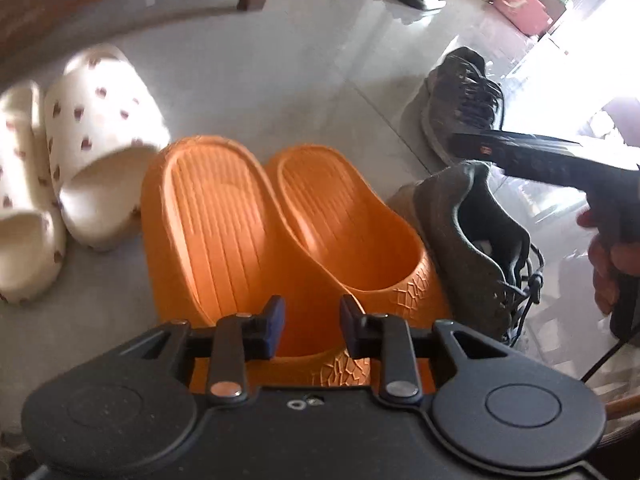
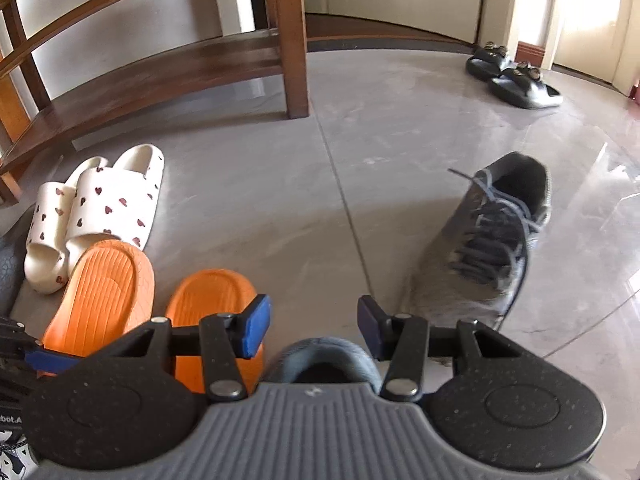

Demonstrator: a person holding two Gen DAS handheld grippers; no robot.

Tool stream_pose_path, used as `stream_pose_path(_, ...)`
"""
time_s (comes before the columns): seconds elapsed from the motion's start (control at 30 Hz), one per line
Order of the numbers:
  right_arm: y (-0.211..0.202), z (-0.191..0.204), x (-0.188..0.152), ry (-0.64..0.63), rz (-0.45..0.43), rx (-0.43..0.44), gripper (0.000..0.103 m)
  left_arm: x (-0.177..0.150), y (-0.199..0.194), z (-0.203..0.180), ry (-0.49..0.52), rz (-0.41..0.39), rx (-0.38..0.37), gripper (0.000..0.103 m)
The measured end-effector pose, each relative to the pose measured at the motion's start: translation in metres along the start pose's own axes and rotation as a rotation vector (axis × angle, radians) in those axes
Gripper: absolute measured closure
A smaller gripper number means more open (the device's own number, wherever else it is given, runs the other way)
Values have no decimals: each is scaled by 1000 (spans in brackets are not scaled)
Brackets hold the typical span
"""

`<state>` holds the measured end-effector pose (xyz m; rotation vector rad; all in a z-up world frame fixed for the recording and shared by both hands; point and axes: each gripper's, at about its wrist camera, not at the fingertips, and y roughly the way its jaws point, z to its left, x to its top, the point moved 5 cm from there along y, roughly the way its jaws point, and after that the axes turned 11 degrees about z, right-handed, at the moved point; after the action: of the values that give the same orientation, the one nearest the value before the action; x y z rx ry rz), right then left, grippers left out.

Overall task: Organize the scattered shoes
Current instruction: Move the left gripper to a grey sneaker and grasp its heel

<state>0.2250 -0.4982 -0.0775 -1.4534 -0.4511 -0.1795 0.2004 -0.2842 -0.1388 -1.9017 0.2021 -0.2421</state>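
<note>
Two orange slippers (image 1: 248,232) lie side by side on the floor, toes toward me. My left gripper (image 1: 312,320) is low over the left one, its jaws partly closed astride the strap's edge. A grey sneaker (image 1: 472,240) lies right of the orange pair, and its heel (image 2: 320,356) shows under my right gripper (image 2: 312,324). That gripper is open, with only floor between its pads. The second grey sneaker (image 2: 488,240) lies farther off to the right, angled. In the left wrist view the right gripper is the dark bar (image 1: 540,160) above the near sneaker.
A white pair of slippers with heart prints (image 2: 100,208) sits left of the orange pair, by a low wooden shoe rack (image 2: 160,68). Black sandals (image 2: 512,76) lie far back near a doorway. A pink box (image 1: 520,4) stands beyond them. Grey tiled floor lies between.
</note>
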Motion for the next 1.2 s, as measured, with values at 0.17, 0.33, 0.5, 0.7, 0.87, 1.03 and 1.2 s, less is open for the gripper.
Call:
stream_pose_path(0.17, 4, 0, -2, -9, 11, 10, 51, -3, 10, 24, -63, 125, -51, 67)
stream_pose_path(0.33, 2, -7, -5, 16, 11, 10, 51, -4, 8, 18, 31, 177, 1, 67)
stream_pose_path(0.5, -8, -30, -8, 71, -4, -31, 51, 23, -32, -4, 178, 53, 79, 66)
stream_pose_path(0.7, -13, -50, -9, 139, -15, -57, 51, 38, -30, -57, 157, 33, -282, 54)
stream_pose_path(0.87, -17, -52, -10, 142, -27, -56, 50, 39, 8, -100, 155, 45, -293, 56)
stream_pose_path(1.03, -21, -62, -14, 150, -30, -67, 51, 45, 37, -111, 135, 113, -257, 61)
stream_pose_path(1.2, -20, -80, -17, 168, -24, -89, 51, 48, 57, -110, 83, 129, -267, 73)
